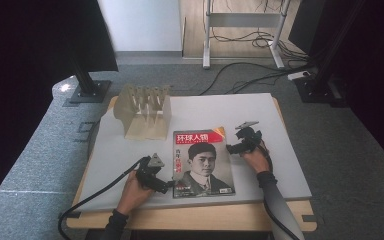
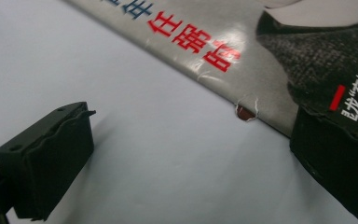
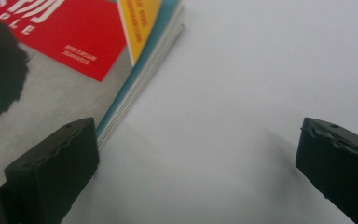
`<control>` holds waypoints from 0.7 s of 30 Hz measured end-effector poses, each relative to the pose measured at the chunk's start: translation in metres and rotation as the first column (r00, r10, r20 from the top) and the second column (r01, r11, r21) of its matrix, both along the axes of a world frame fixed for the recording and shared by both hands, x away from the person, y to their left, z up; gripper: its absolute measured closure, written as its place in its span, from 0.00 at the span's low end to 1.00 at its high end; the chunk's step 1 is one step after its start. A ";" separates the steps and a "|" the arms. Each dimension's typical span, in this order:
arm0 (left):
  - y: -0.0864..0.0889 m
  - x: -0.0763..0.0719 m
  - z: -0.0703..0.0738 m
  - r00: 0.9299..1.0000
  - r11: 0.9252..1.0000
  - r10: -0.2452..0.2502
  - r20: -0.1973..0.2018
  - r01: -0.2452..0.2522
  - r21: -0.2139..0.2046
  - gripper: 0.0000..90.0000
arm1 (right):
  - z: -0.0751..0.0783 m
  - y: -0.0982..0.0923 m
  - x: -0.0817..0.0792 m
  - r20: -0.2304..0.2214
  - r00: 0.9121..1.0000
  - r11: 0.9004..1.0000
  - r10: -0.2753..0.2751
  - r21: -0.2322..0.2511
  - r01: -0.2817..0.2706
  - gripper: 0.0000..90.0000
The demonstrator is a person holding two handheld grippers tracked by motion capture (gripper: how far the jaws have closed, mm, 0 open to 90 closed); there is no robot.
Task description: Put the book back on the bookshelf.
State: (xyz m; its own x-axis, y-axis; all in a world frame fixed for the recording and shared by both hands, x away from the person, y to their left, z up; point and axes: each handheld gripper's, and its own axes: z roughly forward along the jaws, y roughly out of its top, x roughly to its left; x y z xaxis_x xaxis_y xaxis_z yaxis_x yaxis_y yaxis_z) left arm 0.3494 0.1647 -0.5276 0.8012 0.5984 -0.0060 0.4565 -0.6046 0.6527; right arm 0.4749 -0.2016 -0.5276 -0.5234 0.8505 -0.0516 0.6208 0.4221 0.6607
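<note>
A magazine (image 1: pixel 202 162) with a portrait cover and a red title band lies flat in the middle of the white table top (image 1: pixel 260 115). My left gripper (image 1: pixel 167 186) sits low at the magazine's lower left edge, open. In the left gripper view one jaw rests over the bare table and the other over the magazine (image 2: pixel 242 51), with the spine edge between them. My right gripper (image 1: pixel 231 148) is at the upper right edge, open. In the right gripper view its left jaw overlaps the magazine (image 3: pixel 51 70) and its page edges, and the right jaw is over the table.
A light wooden slotted rack (image 1: pixel 142 111) stands at the back left of the table. Black stand bases (image 1: pixel 87 91) and cables (image 1: pixel 260 75) lie on the grey floor beyond. A white frame (image 1: pixel 242 30) stands farther back.
</note>
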 end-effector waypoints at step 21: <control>-0.005 0.023 0.000 0.998 0.998 0.065 0.000 -0.065 0.000 0.00 | 0.008 0.015 -0.012 -0.048 0.992 0.982 0.116 0.154 -0.107 0.14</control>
State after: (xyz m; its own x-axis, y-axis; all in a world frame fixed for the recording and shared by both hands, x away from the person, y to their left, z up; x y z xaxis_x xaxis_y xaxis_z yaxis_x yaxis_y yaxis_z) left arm 0.3728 0.1595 -0.5277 0.7606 0.6492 -0.0055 0.4946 -0.5740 0.6526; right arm 0.4627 -0.1865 -0.5194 -0.6137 0.7825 0.1054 0.6134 0.3884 0.6876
